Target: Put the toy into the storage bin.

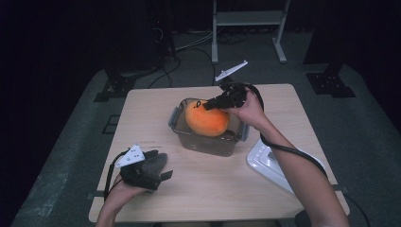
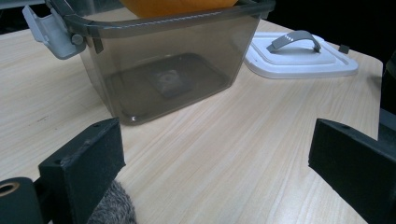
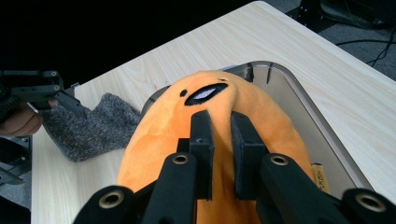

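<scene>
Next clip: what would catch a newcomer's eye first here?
A bright orange plush toy sits half inside a smoky clear bin at the table's middle, with the right gripper shut on a fold of it. Near the left gripper lies a grey fuzzy cloth.

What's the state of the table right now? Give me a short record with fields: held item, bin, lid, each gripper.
held item: orange plush toy, pinched by the right gripper, sitting in the bin's mouth
bin: smoky clear plastic bin in the middle of the table, latches open
lid: white lid with a grey handle, flat on the table beside the bin
left gripper: left gripper, jaws wide apart, low over the table, next to a grey fuzzy cloth
right gripper: shut on the toy's fabric
</scene>
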Demonstrator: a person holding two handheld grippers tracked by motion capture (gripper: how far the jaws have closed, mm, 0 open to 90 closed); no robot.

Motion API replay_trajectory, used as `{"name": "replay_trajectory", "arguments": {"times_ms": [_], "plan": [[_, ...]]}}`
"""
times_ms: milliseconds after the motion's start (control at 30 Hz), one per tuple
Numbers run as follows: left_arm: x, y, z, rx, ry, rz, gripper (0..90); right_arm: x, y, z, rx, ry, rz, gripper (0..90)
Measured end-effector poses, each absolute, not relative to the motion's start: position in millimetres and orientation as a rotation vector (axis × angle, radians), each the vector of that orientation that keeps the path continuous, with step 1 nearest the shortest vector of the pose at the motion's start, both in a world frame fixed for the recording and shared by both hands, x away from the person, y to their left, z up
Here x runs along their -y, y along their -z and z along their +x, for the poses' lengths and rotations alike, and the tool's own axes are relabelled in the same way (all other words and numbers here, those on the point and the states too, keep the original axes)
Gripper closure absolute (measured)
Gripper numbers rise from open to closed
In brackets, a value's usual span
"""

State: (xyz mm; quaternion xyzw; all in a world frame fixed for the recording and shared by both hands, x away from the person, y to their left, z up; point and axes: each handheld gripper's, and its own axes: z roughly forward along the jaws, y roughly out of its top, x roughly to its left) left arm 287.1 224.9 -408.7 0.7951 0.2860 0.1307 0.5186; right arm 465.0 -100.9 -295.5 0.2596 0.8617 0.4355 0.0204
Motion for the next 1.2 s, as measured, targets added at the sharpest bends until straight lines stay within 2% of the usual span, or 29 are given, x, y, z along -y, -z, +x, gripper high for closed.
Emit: {"name": "replay_trajectory", "arguments": {"times_ms": [1200], "plan": [[-225.2,408.9,287.6,-0.683,-0.310,1.908,2.8,102.1,325.2,485.7,-2.706,-1.286,0.884,80.0]]}}
